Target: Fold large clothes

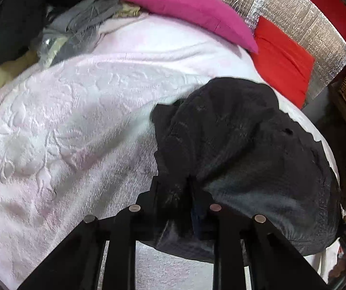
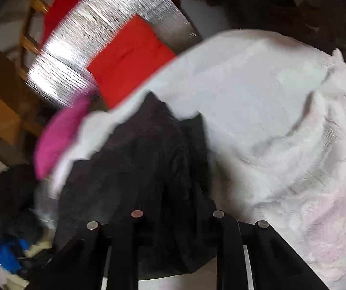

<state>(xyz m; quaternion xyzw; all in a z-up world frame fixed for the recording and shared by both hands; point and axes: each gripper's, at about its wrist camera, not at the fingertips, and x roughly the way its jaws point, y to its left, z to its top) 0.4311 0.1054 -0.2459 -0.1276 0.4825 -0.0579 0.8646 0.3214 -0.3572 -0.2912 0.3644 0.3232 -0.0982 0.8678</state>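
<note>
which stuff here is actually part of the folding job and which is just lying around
In the job: black garment, pinched by the left gripper and the right gripper; white bedspread under it.
Lying about: pink pillow, red cushion, grey clothes pile, silver foil panel.

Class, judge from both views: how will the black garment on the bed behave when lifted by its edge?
The black garment probably droops limply: it lies bunched in soft folds. Likely light, barely denting the white bedspread. It looks thin where the left gripper pinches it.

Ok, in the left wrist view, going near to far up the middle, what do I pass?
Left hand-held gripper → black garment → white bedspread → pink pillow
</note>
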